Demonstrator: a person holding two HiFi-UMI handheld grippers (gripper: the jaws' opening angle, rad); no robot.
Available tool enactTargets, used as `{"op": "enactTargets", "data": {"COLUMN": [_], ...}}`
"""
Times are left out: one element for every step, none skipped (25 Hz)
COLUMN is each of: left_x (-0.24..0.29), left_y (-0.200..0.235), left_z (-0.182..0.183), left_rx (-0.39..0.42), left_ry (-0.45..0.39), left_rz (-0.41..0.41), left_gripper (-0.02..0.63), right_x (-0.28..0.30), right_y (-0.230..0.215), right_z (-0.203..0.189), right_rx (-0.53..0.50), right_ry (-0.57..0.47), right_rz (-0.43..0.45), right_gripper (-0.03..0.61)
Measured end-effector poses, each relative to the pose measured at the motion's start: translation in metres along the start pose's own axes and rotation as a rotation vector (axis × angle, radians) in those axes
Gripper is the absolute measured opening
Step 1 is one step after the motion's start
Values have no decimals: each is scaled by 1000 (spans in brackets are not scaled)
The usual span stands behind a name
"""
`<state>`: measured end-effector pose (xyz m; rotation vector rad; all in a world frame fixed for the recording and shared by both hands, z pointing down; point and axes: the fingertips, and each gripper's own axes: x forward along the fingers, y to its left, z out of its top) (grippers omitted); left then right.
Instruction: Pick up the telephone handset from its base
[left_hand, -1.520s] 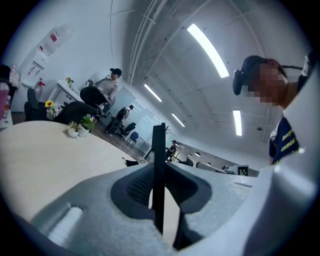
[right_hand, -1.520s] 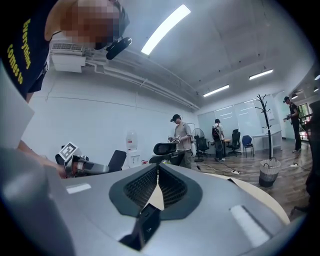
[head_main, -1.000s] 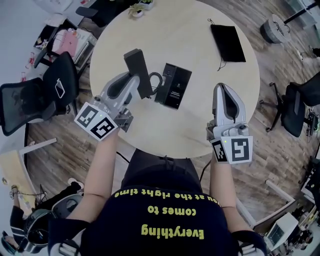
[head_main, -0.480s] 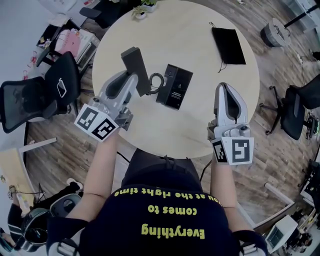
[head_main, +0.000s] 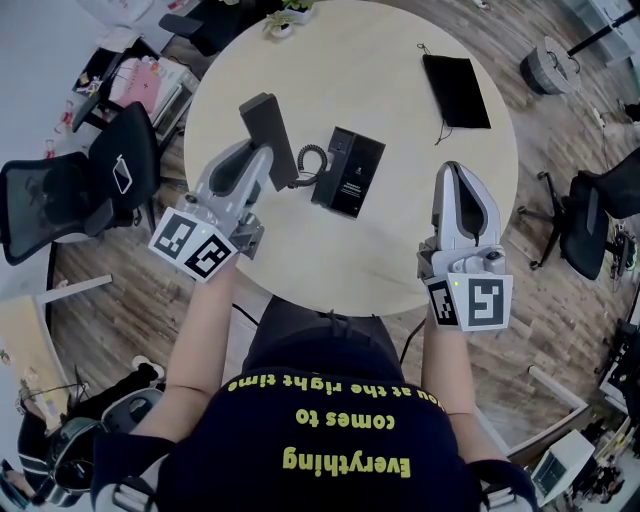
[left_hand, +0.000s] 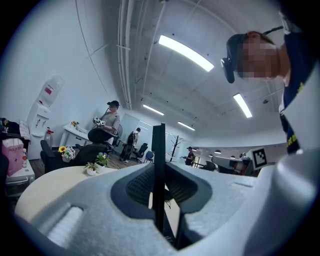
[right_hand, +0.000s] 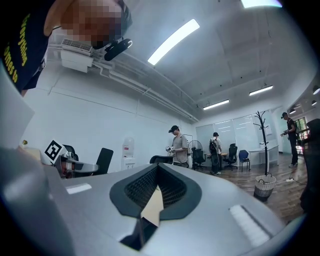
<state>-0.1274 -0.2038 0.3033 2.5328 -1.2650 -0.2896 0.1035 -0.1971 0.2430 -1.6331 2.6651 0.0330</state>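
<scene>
A black telephone handset (head_main: 262, 118) is lifted off its black base (head_main: 348, 172), which lies on the round pale table (head_main: 390, 250). My left gripper (head_main: 273, 162) is shut on the handset's lower part, just left of the base. A coiled cord (head_main: 311, 158) runs from the handset to the base. In the left gripper view the handset (left_hand: 159, 145) shows edge-on as a dark upright bar clamped between the jaws of my left gripper (left_hand: 160, 172). My right gripper (head_main: 455, 172) hovers over the table's near right part, shut and empty; its closed jaws (right_hand: 156, 170) hold nothing.
A black pouch (head_main: 456, 86) lies at the table's far right. A small potted plant (head_main: 285, 16) stands at the far edge. Office chairs (head_main: 110, 175) stand left of the table and another chair (head_main: 598, 205) to the right. Several people stand farther off in the room.
The handset in my left gripper has edged slightly up and left, away from the base. My right gripper has stayed where it was.
</scene>
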Motion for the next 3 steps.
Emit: {"op": "enactTargets", "data": {"left_x": [0,0,0], "left_y": [0,1,1], "left_z": [0,0,0], "left_rx": [0,0,0], "left_ry": [0,0,0], "left_rz": [2,4,6], "left_gripper": [69,69,69], "right_x": [0,0,0], "right_y": [0,0,0], "right_z": [1,1,2], "right_rx": [0,0,0], "right_ry": [-1,-1,-2], "right_rz": [0,-1,-1], "right_gripper": [11,11,11]}}
